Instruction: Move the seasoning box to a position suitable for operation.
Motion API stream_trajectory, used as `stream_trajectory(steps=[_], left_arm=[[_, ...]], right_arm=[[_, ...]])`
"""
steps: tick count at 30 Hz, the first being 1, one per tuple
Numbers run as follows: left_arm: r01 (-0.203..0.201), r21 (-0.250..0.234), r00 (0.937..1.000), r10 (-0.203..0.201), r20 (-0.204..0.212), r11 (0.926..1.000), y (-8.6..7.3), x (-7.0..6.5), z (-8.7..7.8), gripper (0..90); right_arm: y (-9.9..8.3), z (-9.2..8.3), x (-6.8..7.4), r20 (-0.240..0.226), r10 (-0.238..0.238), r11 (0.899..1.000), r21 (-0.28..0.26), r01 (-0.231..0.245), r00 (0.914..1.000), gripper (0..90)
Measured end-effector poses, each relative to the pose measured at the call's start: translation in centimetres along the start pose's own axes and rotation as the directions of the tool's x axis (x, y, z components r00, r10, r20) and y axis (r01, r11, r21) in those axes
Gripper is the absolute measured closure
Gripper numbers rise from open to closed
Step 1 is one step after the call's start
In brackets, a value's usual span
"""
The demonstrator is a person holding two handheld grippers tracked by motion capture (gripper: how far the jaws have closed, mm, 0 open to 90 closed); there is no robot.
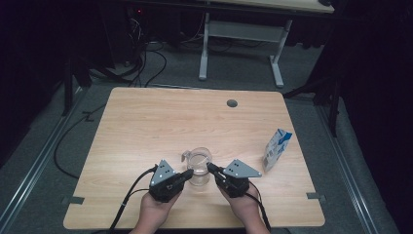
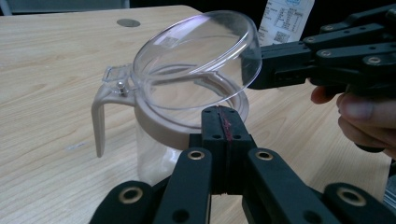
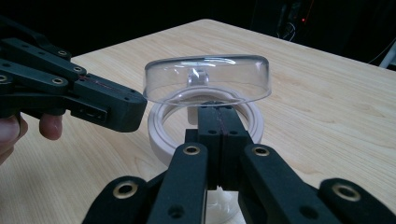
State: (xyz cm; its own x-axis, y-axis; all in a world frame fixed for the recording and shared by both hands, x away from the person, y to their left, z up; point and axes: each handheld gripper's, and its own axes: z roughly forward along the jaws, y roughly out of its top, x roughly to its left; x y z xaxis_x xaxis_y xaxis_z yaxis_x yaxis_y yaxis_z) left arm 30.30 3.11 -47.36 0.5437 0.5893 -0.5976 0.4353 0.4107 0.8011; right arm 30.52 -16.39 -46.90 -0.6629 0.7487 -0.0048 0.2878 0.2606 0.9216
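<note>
Your left tongs point(image 1: 187, 173) and right tongs point(image 1: 212, 168), both closed and empty, flank the jug point(image 1: 198, 167) on the desk point(image 1: 146, 126). Its clear lid point(image 2: 198, 51) stands tilted open, touching the right tongs' tip; a carton point(image 1: 276, 148) lies beyond the right tongs.

One clear jug point(image 1: 199, 166) with hinged lid point(image 2: 198, 56), one carton point(image 1: 276, 148), two tongs, one table point(image 1: 146, 126)

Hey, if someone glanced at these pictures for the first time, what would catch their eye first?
A clear jug near the table's front edge, its hinged lid tipped open. The left gripper and right gripper flank it, both shut, with the right one's tip at the lid's edge. At the table's right side stands a small blue and white carton.
</note>
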Motion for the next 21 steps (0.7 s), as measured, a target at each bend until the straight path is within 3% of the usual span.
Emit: stream_trajectory(steps=[8, 21], left_arm=[[0.003, -0.006, 1.0, -0.003, 0.006, 1.0, 0.1, -0.3, 0.2, 90.0], [0.022, -0.068, 0.9997, -0.023, -0.009, 0.9974, 1.6, 0.3, 0.4, 90.0]], right_arm=[[-0.5, 0.5, -0.4, -0.003, 0.015, 1.0, 0.015, -0.015, 0.9999, 90.0], [-0.7, 0.6, -0.3, -0.003, 0.014, 1.0, 0.002, -0.014, 0.9999, 90.0]])
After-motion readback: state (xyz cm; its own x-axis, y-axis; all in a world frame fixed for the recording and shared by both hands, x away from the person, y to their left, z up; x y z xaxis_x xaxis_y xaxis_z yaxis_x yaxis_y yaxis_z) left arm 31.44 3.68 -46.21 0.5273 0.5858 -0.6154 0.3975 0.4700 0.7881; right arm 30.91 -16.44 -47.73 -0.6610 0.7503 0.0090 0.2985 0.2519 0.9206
